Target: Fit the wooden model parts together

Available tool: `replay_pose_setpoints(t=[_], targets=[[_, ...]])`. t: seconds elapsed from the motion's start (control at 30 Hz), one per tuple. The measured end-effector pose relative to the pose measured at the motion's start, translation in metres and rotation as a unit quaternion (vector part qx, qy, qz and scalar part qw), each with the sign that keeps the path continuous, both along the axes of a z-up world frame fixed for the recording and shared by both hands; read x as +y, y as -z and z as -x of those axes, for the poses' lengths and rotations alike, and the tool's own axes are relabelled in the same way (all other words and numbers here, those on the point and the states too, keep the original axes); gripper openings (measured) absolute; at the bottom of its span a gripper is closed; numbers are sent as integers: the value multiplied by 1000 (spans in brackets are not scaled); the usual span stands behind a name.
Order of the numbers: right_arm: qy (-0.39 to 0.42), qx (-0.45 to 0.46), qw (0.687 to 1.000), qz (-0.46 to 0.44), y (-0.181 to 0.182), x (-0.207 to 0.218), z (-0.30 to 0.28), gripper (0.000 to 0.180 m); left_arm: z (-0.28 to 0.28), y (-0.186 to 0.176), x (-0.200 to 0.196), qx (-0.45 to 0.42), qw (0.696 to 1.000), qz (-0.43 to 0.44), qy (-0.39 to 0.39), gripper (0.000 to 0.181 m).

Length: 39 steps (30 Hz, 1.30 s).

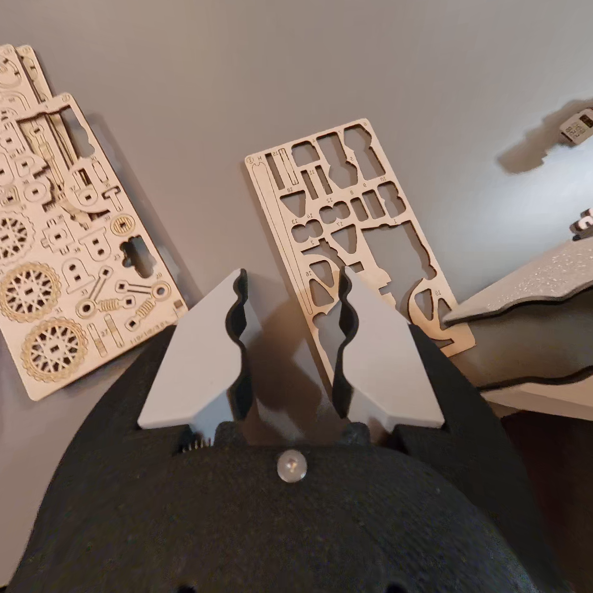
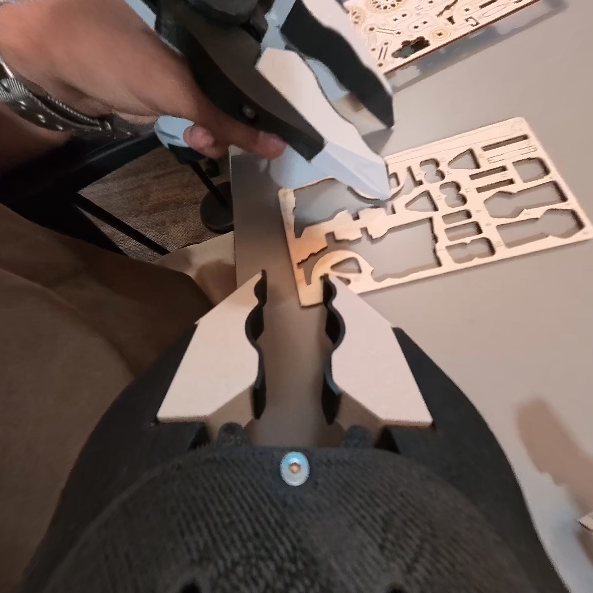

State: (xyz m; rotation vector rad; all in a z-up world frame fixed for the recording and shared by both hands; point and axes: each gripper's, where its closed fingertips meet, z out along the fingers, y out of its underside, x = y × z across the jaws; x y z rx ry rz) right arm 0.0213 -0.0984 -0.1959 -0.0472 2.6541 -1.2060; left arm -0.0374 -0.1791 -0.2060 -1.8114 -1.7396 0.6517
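Observation:
A pale wooden sheet with most of its parts punched out lies flat on the grey table; it also shows in the right wrist view. A stack of wooden sheets still full of wheels and rods lies to the left, seen far off in the right wrist view. My left gripper is open and empty, just above the punched sheet's near end. My right gripper is open and empty at that sheet's near corner, by the table edge. Each gripper shows in the other's view.
Two small pale pieces lie at the far right of the table. A hand holds the left gripper. The table edge runs beside the right gripper, with chair legs and carpet beyond it.

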Motion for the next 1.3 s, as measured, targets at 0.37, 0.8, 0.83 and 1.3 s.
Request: replay_pose_setpoints(t=[0.37,0.8,0.83,1.3], targets=[[140,71,988,-6,6,0,62,40,-17,-1,18,-3,999,-29,21,57],[165,98,981,-11,8,-5,69,39,-26,-5,44,-9,992,-103,70,54],[168,100,981,-12,8,-5,69,40,-27,-6,46,-9,991,-113,71,54],[201,93,975,-14,8,0,83,16,-25,-16,50,2,972,-230,50,58]])
